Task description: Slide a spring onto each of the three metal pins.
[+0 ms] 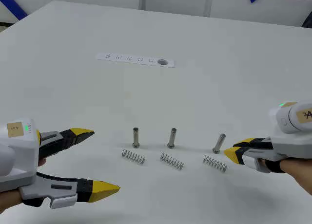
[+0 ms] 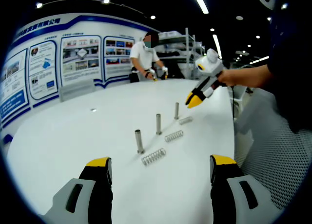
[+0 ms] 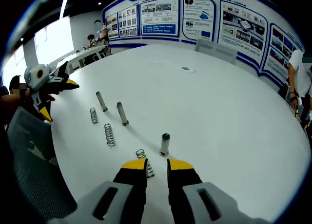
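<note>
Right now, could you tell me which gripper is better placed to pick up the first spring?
Right, probably. The right gripper points at the right spring, tips almost on it. The left gripper, wide open, is farther from the left spring.

The head view looks down and forward over the white surface [image 1: 204,34]. Both gripper views sit low, facing each other along the row of pins [image 2: 158,124] from opposite ends, the right one nearer. All three share that row.
</note>
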A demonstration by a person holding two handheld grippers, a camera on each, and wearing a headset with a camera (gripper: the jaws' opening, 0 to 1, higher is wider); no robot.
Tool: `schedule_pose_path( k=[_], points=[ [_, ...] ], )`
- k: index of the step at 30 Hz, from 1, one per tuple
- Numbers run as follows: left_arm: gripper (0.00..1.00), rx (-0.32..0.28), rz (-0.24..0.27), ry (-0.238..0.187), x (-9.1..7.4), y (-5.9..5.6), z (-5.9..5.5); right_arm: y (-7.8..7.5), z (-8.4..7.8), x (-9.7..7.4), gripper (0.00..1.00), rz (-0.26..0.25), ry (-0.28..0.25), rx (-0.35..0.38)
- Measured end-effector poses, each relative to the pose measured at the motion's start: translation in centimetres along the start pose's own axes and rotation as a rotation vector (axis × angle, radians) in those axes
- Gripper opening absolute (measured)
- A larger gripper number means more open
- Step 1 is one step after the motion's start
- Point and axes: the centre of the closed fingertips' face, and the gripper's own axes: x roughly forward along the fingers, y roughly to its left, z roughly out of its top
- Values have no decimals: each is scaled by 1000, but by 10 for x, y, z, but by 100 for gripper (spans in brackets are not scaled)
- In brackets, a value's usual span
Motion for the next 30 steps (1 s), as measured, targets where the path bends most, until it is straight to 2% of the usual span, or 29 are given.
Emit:
schedule_pose_path(
  k=[7,12,19,23,30],
  points=[
    [84,1,-3,0,2,-1,0,19,3,12,16,60,13,-49],
    [84,-1,0,1,1,-1,0,30,3,23,16,90,52,-114],
    [83,-8,7,4,-1,1,-3,33,3,41,16,114,101,-186],
    [83,-12,9,5,-1,0,-5,32,-6,50,16,122,163,-233],
    [83,-19,14,7,-3,1,-6,31,-11,56,16,135,202,-279]
  ],
)
